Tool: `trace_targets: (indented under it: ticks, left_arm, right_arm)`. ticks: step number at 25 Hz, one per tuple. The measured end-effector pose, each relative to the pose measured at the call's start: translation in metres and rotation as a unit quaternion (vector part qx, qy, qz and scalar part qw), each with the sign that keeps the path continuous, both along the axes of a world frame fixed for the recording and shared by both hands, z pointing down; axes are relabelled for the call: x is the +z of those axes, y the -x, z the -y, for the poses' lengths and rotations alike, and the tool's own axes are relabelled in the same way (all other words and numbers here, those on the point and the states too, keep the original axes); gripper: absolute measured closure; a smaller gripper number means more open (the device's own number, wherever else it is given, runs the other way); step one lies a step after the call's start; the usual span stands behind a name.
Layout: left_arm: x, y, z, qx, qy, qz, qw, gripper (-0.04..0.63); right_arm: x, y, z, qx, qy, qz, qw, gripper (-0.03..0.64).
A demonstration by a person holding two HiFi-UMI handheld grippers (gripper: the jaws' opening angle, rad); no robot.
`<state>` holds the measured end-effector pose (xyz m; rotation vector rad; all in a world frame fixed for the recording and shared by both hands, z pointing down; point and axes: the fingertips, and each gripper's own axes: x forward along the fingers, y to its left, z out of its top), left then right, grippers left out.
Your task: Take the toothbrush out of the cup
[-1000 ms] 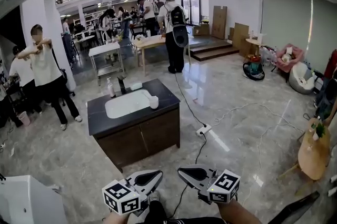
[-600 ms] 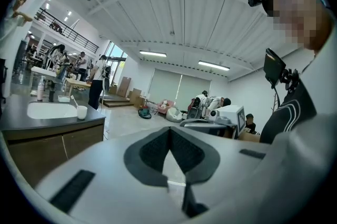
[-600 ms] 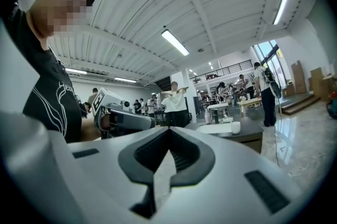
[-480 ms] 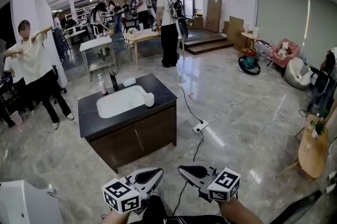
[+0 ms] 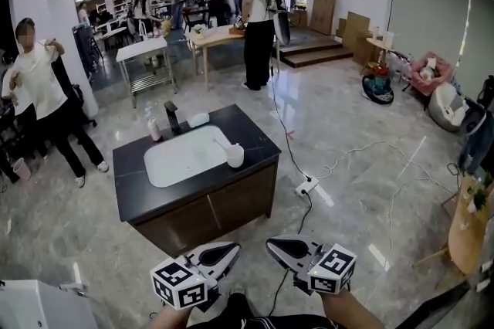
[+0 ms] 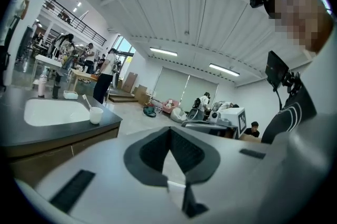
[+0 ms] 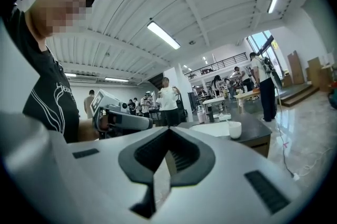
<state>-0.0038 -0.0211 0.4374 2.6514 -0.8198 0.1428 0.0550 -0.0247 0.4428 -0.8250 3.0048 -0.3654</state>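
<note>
The left hand-held gripper (image 5: pixel 222 250) and the right hand-held gripper (image 5: pixel 279 245) are side by side and near each other. Both have their jaws closed tip to tip with nothing between them. The white cup (image 5: pixel 235 156) stands well ahead of both on the dark worktop (image 5: pixel 258 140), touching neither, just beside the white basin (image 5: pixel 184 157). The toothbrush (image 5: pixel 225 143) sits inside the cup, leaning toward the basin. Beyond the basin, farther from the 2 hand-held grippers, stand a faucet (image 5: pixel 171 117) and a soap bottle (image 5: pixel 154 128).

Left claw (image 5: pixel 234 248), right claw (image 5: pixel 270 244) (both grey); black shirt (image 7: pixel 47 97), white-striped perhaps.
</note>
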Motion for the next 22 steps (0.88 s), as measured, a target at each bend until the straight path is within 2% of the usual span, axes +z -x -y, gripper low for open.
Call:
trace_targets:
  ticks: [10,22]
  left_arm:
    - [0.000,0.040,0.101,0.002,0.014,-0.004,0.9999,0.592]
    - [0.011,0.067,0.183,0.006,0.036,-0.019,0.9991,0.592]
  right_arm:
    - [-0.003,0.040,0.096,0.009,0.023,-0.012,1.000,0.612]
    - [0.002,0.062,0.176,0.023,0.032,-0.014,0.999,0.611]
